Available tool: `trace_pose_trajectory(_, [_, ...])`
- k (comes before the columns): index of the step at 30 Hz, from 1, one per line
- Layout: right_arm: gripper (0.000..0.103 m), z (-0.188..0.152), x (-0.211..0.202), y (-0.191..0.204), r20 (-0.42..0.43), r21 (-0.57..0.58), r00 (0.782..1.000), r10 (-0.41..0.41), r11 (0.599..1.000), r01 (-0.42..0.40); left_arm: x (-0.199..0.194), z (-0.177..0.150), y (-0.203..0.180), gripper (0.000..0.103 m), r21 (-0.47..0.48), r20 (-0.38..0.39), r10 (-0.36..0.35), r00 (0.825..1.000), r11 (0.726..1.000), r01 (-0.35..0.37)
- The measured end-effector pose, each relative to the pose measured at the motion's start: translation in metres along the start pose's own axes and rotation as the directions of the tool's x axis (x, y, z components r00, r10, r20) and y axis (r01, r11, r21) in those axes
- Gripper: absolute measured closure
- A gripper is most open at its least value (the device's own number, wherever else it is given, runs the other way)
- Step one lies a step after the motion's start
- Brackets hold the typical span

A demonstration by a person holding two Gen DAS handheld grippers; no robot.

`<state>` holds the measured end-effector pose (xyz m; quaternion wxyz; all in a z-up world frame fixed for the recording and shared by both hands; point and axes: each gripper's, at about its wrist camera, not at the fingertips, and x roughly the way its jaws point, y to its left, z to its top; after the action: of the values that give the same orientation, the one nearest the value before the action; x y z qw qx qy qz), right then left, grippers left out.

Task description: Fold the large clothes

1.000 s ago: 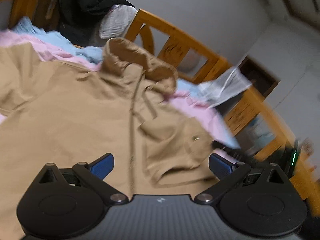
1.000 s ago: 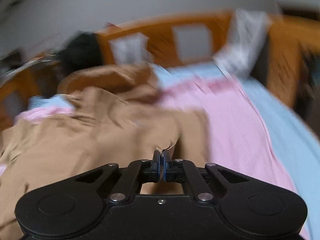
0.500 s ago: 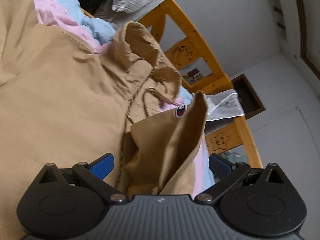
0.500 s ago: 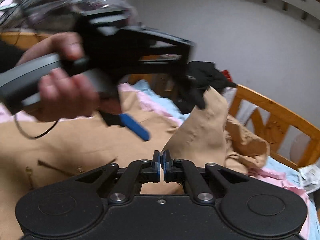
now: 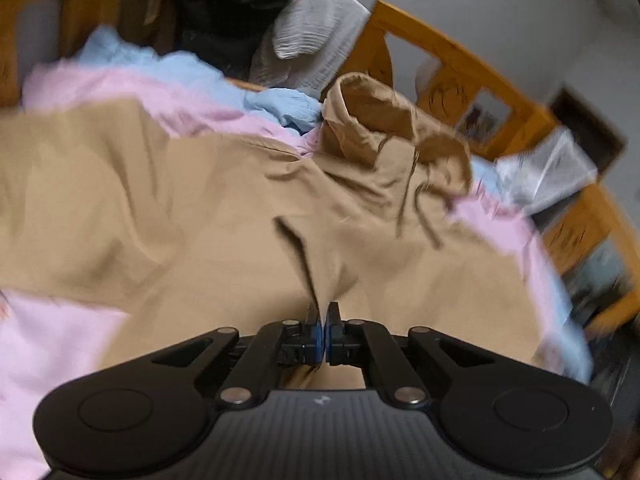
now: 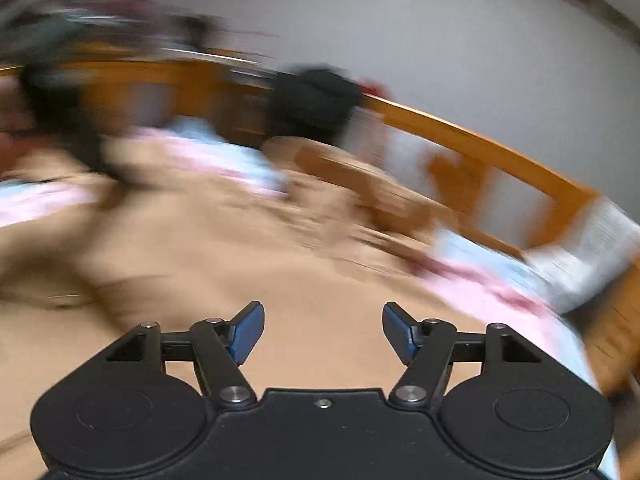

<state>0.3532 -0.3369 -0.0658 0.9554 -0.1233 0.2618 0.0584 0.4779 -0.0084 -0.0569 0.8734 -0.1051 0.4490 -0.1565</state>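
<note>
A large tan hooded jacket (image 5: 192,220) lies spread over a pink and blue bedsheet, its hood (image 5: 384,128) toward the wooden headboard. My left gripper (image 5: 322,316) is shut on a pinched fold of the tan jacket near its front opening. In the right wrist view, which is blurred, the tan jacket (image 6: 240,264) fills the middle. My right gripper (image 6: 323,330) is open and empty just above the fabric.
A wooden bed rail (image 5: 460,64) runs along the back and right. Black and white clothes (image 5: 256,12) are piled at the headboard. A clear plastic bag (image 5: 548,172) lies at the right rail. The pink sheet (image 5: 52,340) shows at lower left.
My left gripper has closed onto a jacket fold; it was open before. My right gripper has let go of the jacket flap and opened. The lifted flap now lies flat.
</note>
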Motion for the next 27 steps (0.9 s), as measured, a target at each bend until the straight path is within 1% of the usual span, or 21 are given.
trace_pose_trajectory(1, [0.035,-0.001,0.014,-0.022,-0.045,0.076,0.996,-0.075,0.994,0.078,-0.001,0.0,-0.002,0.103,0.042,-0.006,0.026,1.0,0.999,-0.026])
trace_pose_trajectory(2, [0.034,-0.004,0.03,-0.045,-0.109,0.161,0.986,-0.13,0.976,0.146,0.001,0.0,-0.005,0.103,0.084,-0.014,0.054,0.998,0.995,-0.052])
trace_pose_trajectory(3, [0.036,-0.008,0.044,-0.063,-0.172,0.23,0.973,-0.151,0.955,0.189,0.002,-0.002,-0.009,0.103,0.111,-0.019,0.077,0.997,0.991,-0.074])
trace_pose_trajectory(4, [0.04,-0.014,0.061,-0.083,-0.237,0.305,0.96,-0.146,0.927,0.217,0.004,-0.003,-0.012,0.103,0.117,-0.024,0.094,0.995,0.989,-0.091])
trace_pose_trajectory(5, [0.042,-0.021,0.075,-0.098,-0.284,0.362,0.949,-0.136,0.901,0.237,0.006,-0.004,-0.016,0.103,0.112,-0.027,0.104,0.994,0.989,-0.101])
trace_pose_trajectory(6, [0.046,-0.026,0.087,-0.107,-0.306,0.397,0.945,-0.117,0.886,0.239,0.007,-0.005,-0.019,0.103,0.107,-0.028,0.109,0.994,0.989,-0.106])
trace_pose_trajectory(8, [0.069,-0.036,0.106,-0.118,-0.343,0.434,0.938,-0.05,0.877,0.206,0.008,-0.007,-0.028,0.103,0.112,-0.029,0.124,0.992,0.986,-0.121])
trace_pose_trajectory(9, [0.088,-0.04,0.109,-0.118,-0.352,0.446,0.936,-0.028,0.874,0.194,0.007,-0.009,-0.031,0.103,0.118,-0.031,0.131,0.991,0.985,-0.127])
trace_pose_trajectory(10, [0.094,-0.043,0.11,-0.119,-0.352,0.455,0.936,-0.021,0.87,0.191,0.008,-0.011,-0.035,0.103,0.127,-0.033,0.143,0.989,0.982,-0.138])
trace_pose_trajectory(11, [0.097,-0.046,0.106,-0.119,-0.343,0.451,0.939,-0.027,0.872,0.189,0.008,-0.012,-0.038,0.103,0.135,-0.034,0.154,0.987,0.98,-0.148])
trace_pose_trajectory(12, [0.099,-0.046,0.102,-0.12,-0.317,0.446,0.948,-0.033,0.877,0.18,0.009,-0.013,-0.041,0.103,0.139,-0.035,0.164,0.986,0.978,-0.158])
trace_pose_trajectory(14, [0.1,-0.044,0.086,-0.125,-0.264,0.441,0.963,-0.062,0.88,0.177,0.015,-0.015,-0.045,0.103,0.127,-0.041,0.189,0.981,0.975,-0.183])
trace_pose_trajectory(16, [0.101,-0.045,0.069,-0.132,-0.237,0.442,0.968,-0.078,0.879,0.179,0.031,-0.019,-0.048,0.103,0.124,-0.043,0.222,0.974,0.969,-0.216])
trace_pose_trajectory(18, [0.1,-0.05,0.07,-0.133,-0.242,0.41,0.966,-0.089,0.893,0.184,0.055,-0.024,-0.047,0.103,0.107,-0.067,0.263,0.962,0.961,-0.255])
trace_pose_trajectory(20, [0.1,-0.061,0.076,-0.129,-0.262,0.356,0.96,-0.098,0.915,0.19,0.081,-0.03,-0.046,0.102,0.118,-0.093,0.31,0.946,0.947,-0.299])
trace_pose_trajectory(22, [0.097,-0.071,0.085,-0.126,-0.28,0.334,0.954,-0.103,0.922,0.198,0.091,-0.033,-0.048,0.097,0.107,-0.069,0.344,0.936,0.936,-0.336])
trace_pose_trajectory(24, [0.095,-0.072,0.083,-0.126,-0.262,0.322,0.958,-0.12,0.925,0.204,0.092,-0.03,-0.049,0.093,0.074,-0.051,0.361,0.931,0.931,-0.357])
trace_pose_trajectory(25, [0.088,-0.07,0.079,-0.125,-0.25,0.308,0.959,-0.129,0.929,0.206,0.09,-0.029,-0.049,0.082,0.065,-0.05,0.364,0.93,0.931,-0.36])
trace_pose_trajectory(26, [0.083,-0.067,0.075,-0.125,-0.237,0.292,0.96,-0.146,0.932,0.214,0.088,-0.028,-0.05,0.075,0.06,-0.044,0.368,0.929,0.929,-0.365])
trace_pose_trajectory(27, [0.074,-0.062,0.07,-0.124,-0.213,0.273,0.963,-0.165,0.936,0.221,0.084,-0.028,-0.049,0.052,0.051,-0.032,0.38,0.924,0.924,-0.378])
